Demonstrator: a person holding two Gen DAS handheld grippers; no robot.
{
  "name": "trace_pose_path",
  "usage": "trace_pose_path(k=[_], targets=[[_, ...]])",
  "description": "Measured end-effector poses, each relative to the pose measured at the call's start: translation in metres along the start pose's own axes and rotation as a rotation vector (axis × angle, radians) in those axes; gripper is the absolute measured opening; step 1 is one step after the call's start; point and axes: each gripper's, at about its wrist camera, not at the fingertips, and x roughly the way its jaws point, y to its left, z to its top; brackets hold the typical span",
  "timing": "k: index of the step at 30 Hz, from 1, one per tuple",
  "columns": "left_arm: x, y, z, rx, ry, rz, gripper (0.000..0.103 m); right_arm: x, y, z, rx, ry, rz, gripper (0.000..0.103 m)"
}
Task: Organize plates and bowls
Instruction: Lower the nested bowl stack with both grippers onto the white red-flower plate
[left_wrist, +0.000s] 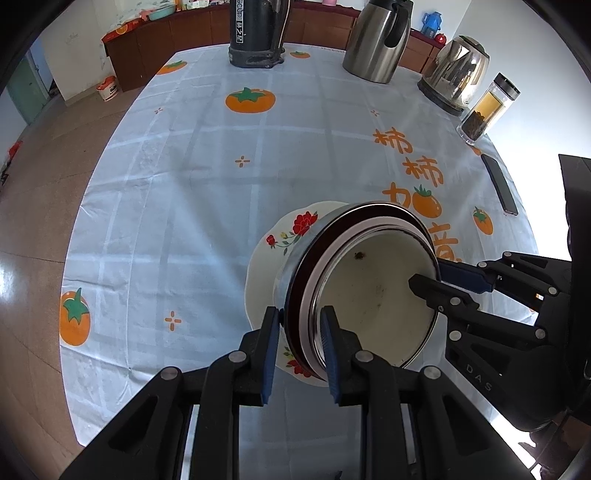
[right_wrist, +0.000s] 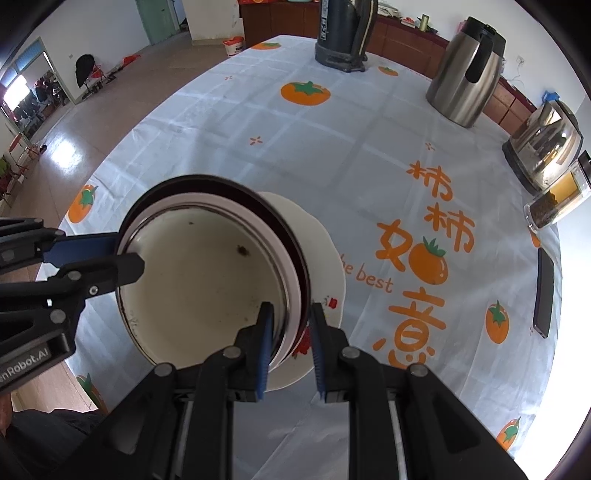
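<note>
A stack of nested bowls (left_wrist: 373, 295) (right_wrist: 199, 288), steel outside, cream inside with dark rims, sits over a white floral plate (left_wrist: 266, 258) (right_wrist: 325, 251) on the persimmon-print tablecloth. My left gripper (left_wrist: 300, 317) is shut on the stack's near rim, one blue pad inside and one outside. My right gripper (right_wrist: 291, 312) is shut on the opposite rim in the same way. Each wrist view shows the other gripper across the bowl: the right gripper (left_wrist: 432, 275) and the left gripper (right_wrist: 123, 254). Whether the stack touches the plate cannot be told.
Along the far edge stand a black flask (left_wrist: 255, 33), a steel jug (left_wrist: 380, 40), an electric kettle (left_wrist: 456, 70) and a glass tea bottle (left_wrist: 487, 109). A dark phone (left_wrist: 500, 184) lies near the right edge. Tiled floor lies beyond the table's left edge.
</note>
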Motion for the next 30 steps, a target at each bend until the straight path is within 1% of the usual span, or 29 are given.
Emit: trace_pose_path(k=[13, 30], targets=[[0.009, 0.0, 0.004, -0.002, 0.03, -0.017, 0.025, 0.007, -0.003, 0.006, -0.027, 0.045, -0.017, 0.019], [0.017, 0.001, 0.006, -0.011, 0.057, -0.043, 0.025, 0.011, -0.005, 0.01, -0.046, 0.077, -0.03, 0.02]])
